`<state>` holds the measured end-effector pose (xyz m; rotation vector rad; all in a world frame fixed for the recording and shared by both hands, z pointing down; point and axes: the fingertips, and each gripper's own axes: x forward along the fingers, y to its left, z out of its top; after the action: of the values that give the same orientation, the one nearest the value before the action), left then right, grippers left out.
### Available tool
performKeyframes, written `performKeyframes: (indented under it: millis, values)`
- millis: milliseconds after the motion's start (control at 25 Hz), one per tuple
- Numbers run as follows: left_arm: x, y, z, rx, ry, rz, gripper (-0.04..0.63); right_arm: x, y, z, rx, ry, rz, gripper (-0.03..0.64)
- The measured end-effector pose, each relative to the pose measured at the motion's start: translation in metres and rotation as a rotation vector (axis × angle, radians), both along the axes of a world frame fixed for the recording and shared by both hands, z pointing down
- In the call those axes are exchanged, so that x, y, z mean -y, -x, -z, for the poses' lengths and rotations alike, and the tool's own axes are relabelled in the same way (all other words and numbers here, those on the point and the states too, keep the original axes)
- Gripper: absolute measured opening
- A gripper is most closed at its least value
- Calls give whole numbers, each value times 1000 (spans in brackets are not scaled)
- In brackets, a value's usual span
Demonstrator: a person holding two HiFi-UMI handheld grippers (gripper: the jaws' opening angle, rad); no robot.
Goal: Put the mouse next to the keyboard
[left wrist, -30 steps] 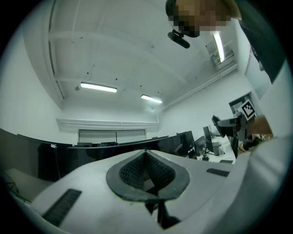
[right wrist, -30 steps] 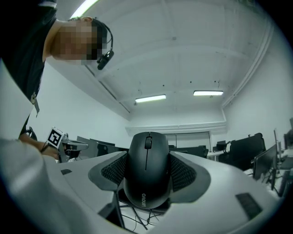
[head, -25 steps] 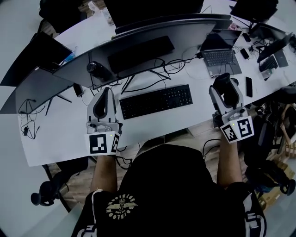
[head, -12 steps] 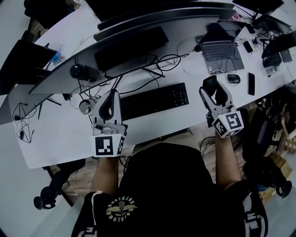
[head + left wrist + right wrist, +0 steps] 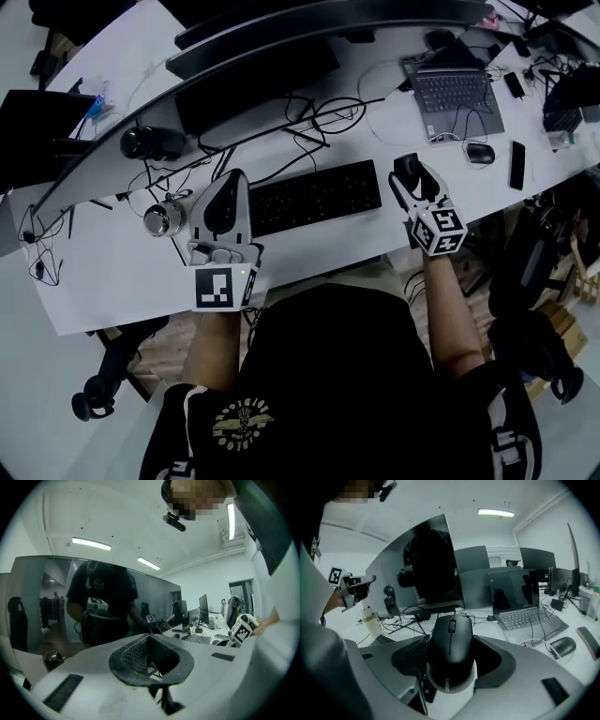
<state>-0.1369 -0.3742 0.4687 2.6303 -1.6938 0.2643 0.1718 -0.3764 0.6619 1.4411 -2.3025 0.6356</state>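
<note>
A black mouse (image 5: pixel 450 656) sits between the jaws of my right gripper (image 5: pixel 453 637), which is shut on its sides and holds it above the desk. In the head view the right gripper (image 5: pixel 406 167) hovers just off the right end of the black keyboard (image 5: pixel 319 199), with the mouse (image 5: pixel 405 174) dark between its fingers. A corner of the keyboard (image 5: pixel 382 640) shows at the left of the right gripper view. My left gripper (image 5: pixel 230 183) rests at the keyboard's left end, shut with nothing in it, and in its own view the left gripper (image 5: pixel 150 641) faces a monitor.
A second, grey mouse (image 5: pixel 480 153) lies by the laptop (image 5: pixel 455 89), with a phone (image 5: pixel 517 164) beside it. A metal cup (image 5: pixel 161 220) and a dark cylinder (image 5: pixel 150 142) stand left of the keyboard. Cables (image 5: pixel 309 122) run under the curved monitors (image 5: pixel 281 37).
My right gripper has carried the black mouse leftward, from near the laptop to the keyboard's right end. The left gripper has stayed by the keyboard's left end.
</note>
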Motion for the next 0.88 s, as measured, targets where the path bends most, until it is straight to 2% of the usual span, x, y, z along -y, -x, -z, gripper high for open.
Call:
performKeyframes:
  millis: [200, 440, 720, 880]
  values:
    - [2, 7, -12, 19, 28, 21, 1, -1, -8, -64, -79, 144, -11, 285]
    - [2, 18, -9, 12, 22, 43, 0, -7, -16, -105, -151, 279, -38, 287]
    - [-12, 26, 4, 9, -1, 83, 2, -15, -18, -124, -170, 338, -44, 309]
    - [-18, 23, 23, -50, -36, 48, 2, -8, -22, -104, -181, 303, -48, 327]
